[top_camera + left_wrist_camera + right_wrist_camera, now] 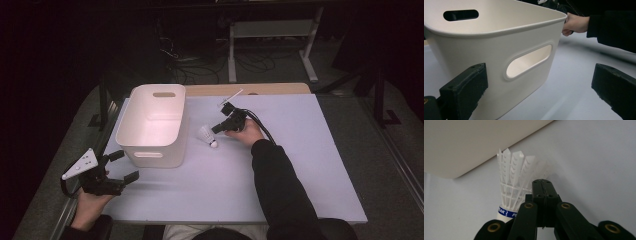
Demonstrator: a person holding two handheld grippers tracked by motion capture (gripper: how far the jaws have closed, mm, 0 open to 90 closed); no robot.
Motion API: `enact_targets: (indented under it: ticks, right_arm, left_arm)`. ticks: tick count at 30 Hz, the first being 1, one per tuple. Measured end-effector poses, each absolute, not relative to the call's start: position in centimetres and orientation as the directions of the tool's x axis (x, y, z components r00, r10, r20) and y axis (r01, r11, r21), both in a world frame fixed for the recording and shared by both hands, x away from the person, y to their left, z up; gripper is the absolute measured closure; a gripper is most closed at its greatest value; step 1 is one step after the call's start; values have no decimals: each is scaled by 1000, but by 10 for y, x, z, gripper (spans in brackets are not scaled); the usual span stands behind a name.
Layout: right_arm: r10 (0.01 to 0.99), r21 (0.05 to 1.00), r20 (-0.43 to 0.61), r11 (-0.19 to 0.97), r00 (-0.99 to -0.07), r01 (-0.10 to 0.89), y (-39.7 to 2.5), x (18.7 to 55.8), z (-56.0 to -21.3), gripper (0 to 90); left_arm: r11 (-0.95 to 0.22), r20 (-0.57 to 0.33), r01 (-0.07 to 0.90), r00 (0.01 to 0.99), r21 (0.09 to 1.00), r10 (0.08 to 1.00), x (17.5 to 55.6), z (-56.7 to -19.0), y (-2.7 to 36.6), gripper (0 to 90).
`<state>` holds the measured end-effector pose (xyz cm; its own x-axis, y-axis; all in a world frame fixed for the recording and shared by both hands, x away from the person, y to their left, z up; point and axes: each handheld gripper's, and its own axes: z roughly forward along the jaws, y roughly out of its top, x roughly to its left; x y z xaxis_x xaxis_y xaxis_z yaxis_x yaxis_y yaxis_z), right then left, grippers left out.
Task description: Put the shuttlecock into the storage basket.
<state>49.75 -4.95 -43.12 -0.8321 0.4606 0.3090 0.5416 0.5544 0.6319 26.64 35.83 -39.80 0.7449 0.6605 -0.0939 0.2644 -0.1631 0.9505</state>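
Both grippers are black: the left gripper (122, 166) carries a grey triangular plate at nine o'clock; the right gripper (543, 185) shows brass screws, black cables, and a black sleeve (280, 187).

White shuttlecock (512, 178) with a blue band at its base — cream-white bin (152, 125) at upper left, pale lavender worktop (300, 170), black jaws, black sleeve (285, 190).

My table (300, 165) has a pale lavender-grey top; a white handled bin (155, 125) stands toward its far left; a white shuttlecock (207, 136) lies just right of it.
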Motion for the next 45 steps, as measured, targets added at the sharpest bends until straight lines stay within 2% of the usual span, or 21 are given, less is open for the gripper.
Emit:
enact_targets:
  ticks: [24, 31, 40, 45]
  right_arm:
    - [454, 652, 278, 558, -847, 513, -51, 491, -414, 877]
    - [446, 663, 269, 557, -854, 500, -53, 486, -403, 824]
    - [459, 665, 253, 558, -852, 497, -53, 479, -393, 668]
    - [475, 660, 224, 569, -851, 491, -51, 474, -387, 456]
  left_arm:
    - [-164, -94, 265, 745, 950, 661, 266, -398, 358, 3]
    - [-164, -93, 264, 744, 950, 661, 266, -398, 358, 3]
    - [-164, -93, 264, 745, 951, 661, 266, -398, 358, 3]
    - [-163, -93, 263, 745, 951, 661, 266, -398, 358, 3]
